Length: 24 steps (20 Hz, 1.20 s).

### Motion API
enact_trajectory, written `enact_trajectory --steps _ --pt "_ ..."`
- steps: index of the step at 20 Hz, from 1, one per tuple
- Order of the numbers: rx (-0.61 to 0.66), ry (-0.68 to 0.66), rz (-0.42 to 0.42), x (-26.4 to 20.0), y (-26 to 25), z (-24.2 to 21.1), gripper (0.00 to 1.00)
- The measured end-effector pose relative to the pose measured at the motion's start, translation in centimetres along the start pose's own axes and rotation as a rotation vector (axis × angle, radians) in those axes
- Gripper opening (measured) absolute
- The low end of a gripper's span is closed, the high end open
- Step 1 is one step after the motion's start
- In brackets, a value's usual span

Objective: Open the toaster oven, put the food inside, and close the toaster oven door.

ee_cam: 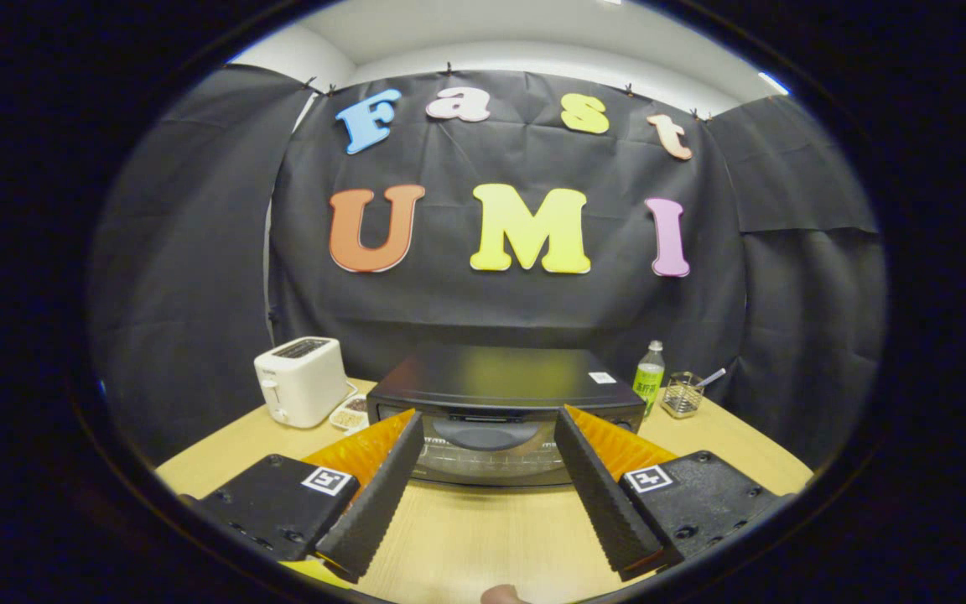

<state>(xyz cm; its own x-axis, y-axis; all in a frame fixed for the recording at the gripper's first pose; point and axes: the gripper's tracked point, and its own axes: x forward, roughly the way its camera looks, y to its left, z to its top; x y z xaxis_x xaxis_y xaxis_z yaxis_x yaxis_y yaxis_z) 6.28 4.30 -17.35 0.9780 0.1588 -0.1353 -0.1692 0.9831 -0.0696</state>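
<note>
A black toaster oven (pixel 504 394) stands on the wooden table (pixel 466 537) straight ahead of my fingers, its glass door shut and its dark handle (pixel 485 432) facing me. My gripper (pixel 490 424) is open, its two fingertips spread wide on either side of the door's handle and a short way in front of it, with nothing between them. A small dish of food (pixel 350 413) lies just left of the oven, partly hidden behind its corner.
A white slot toaster (pixel 300 381) stands left of the oven. To its right are a green bottle (pixel 649 378) and a small wire basket (pixel 682 395) holding a utensil. Black cloth walls close the booth behind the table.
</note>
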Motion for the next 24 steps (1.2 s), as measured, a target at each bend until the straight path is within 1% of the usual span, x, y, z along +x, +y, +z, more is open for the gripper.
enact_trajectory --steps 4,7,9,12,16,17,19,21,22,24 --pt "0.04 -0.024 0.007 -3.6 -0.9 5.1 1.0" --pt "0.018 -0.056 -0.026 -6.8 -2.2 8.6 1.0" --pt "0.001 -0.096 -0.017 -9.1 -1.8 11.4 1.0" --pt "-0.023 -0.12 -0.057 -12.7 -2.5 14.0 1.0" --pt "0.02 -0.145 -0.083 -17.2 -2.2 17.9 1.0" --pt "0.009 -0.152 -0.094 -18.2 -2.2 18.7 1.0" --pt "-0.03 -0.166 -0.128 -19.9 -2.3 19.8 1.0" --pt "-0.071 -0.188 -0.125 -21.3 -1.4 20.7 1.0" --pt "-0.079 -0.199 -0.12 -21.4 -1.4 18.9 1.0" --pt "-0.075 -0.194 -0.107 -22.1 -0.7 18.3 1.0"
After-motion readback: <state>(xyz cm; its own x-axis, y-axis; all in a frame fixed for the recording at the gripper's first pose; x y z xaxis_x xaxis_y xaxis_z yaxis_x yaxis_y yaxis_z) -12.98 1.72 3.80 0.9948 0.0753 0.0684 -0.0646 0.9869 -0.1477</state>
